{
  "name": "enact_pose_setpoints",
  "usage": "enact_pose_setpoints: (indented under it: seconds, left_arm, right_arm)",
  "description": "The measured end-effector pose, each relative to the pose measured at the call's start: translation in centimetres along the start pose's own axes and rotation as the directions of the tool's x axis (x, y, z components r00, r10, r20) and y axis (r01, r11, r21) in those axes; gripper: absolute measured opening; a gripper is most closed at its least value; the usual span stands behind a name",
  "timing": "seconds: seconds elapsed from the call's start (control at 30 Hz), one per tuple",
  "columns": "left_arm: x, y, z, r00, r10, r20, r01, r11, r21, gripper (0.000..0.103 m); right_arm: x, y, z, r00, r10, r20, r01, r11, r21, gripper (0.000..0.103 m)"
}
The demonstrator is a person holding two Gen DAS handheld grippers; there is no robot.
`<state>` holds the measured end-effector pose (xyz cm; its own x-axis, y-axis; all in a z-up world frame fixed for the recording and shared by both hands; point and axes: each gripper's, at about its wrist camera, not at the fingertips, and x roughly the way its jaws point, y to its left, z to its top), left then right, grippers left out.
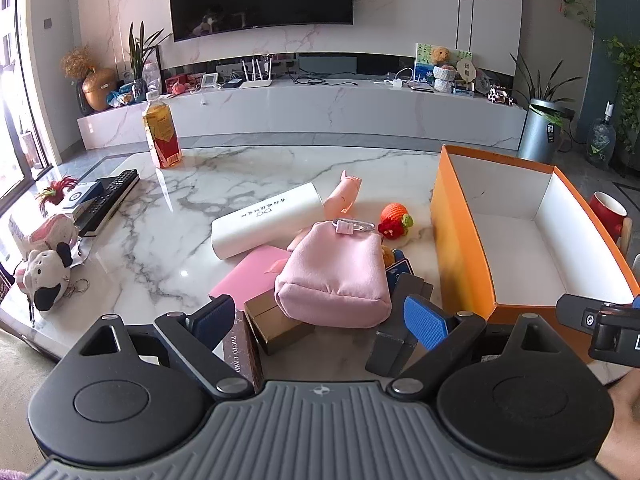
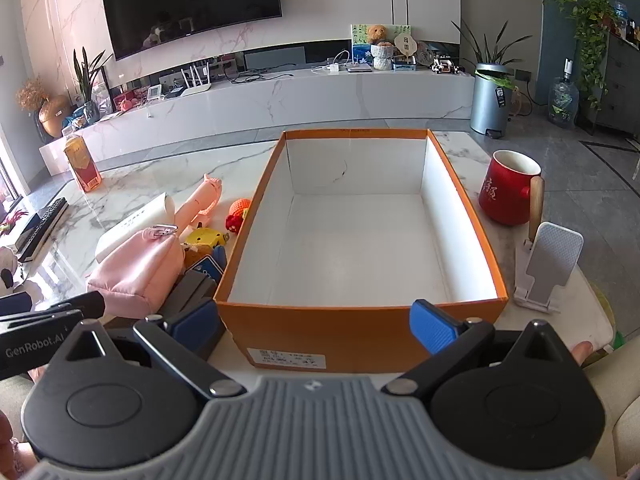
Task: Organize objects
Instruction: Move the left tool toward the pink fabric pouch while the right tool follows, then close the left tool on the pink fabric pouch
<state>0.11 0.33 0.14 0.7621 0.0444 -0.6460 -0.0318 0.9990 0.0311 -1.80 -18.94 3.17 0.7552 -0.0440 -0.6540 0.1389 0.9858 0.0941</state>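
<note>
our left gripper [image 1: 322,320] spread, empty, facing pink pouch [image 1: 334,276] beside orange box [image 2: 360,320] | pouch probably soft, light; we pinch its middle | right gripper [image 2: 316,322] spread at box

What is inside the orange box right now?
Nothing shows inside the orange box: the right wrist view sees its bare white floor and walls. Only the strip just behind the near wall is hidden. Both the left gripper and right gripper are open and hold nothing.

Black hand-held gripper [image 1: 320,322], blue ribbed pads [image 1: 425,322], grey grooved base
</note>
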Motion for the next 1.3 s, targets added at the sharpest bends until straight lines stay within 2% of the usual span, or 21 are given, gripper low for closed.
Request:
enact_pose_setpoints:
  seconds: [0.17,0.33,0.4,0.47,0.6,0.73,0.8,0.93,1.1,1.23,1.3]
  left_arm:
    - [0.2,0.2,-0.2,1.000,-0.021,-0.003,0.021,0.999,-0.031,0.103]
    - [-0.2,0.7,-0.1,0.996,-0.083,0.016,0.084,0.992,-0.089,0.103]
    - [-0.1,0.8,-0.1,0.996,-0.088,0.019,0.089,0.993,-0.082,0.099]
    - [-0.1,0.8,-0.2,0.997,-0.080,0.019,0.081,0.994,-0.073,0.090]
    - [-0.3,1.4,-0.1,0.995,-0.100,0.025,0.102,0.994,-0.043,0.085]
    - [0.4,2.9,0.5,0.987,-0.157,-0.020,0.156,0.986,-0.063,0.057]
    - [0.8,3.5,0.9,0.979,-0.203,-0.034,0.200,0.977,-0.077,0.057]
    - [2.0,4.4,2.4,0.970,-0.239,-0.048,0.234,0.968,-0.087,0.045]
    - [4.1,4.9,4.8,0.959,-0.266,-0.096,0.259,0.963,-0.076,0.045]
    - [6.8,5.1,5.9,0.943,-0.289,-0.163,0.282,0.957,-0.069,0.045]
    - [8.0,5.4,5.9,0.931,-0.313,-0.188,0.304,0.950,-0.077,0.045]
  right_arm:
    - [0.1,0.0,-0.1,1.000,-0.002,-0.003,0.002,1.000,0.003,0.102]
    - [0.1,-0.1,0.0,1.000,-0.001,-0.006,0.001,1.000,0.008,0.102]
    - [0.1,-0.1,0.0,1.000,-0.002,-0.006,0.002,1.000,0.007,0.102]
    - [0.1,-0.1,0.0,1.000,0.000,-0.007,0.000,1.000,0.008,0.102]
    - [0.2,-0.2,0.0,1.000,0.026,-0.003,-0.026,1.000,0.013,0.102]
    - [0.1,0.5,0.3,0.997,0.079,0.023,-0.079,0.997,0.005,0.101]
    - [0.0,1.2,0.7,0.994,0.098,0.038,-0.097,0.995,-0.025,0.090]
    - [0.9,3.0,2.1,0.986,0.168,0.025,-0.166,0.984,-0.069,0.076]
    - [3.3,5.7,3.7,0.964,0.264,-0.041,-0.267,0.957,-0.118,0.050]
    - [5.7,7.4,4.8,0.945,0.313,-0.097,-0.323,0.940,-0.111,0.049]
    - [6.8,8.3,5.0,0.939,0.323,-0.118,-0.336,0.934,-0.121,0.044]
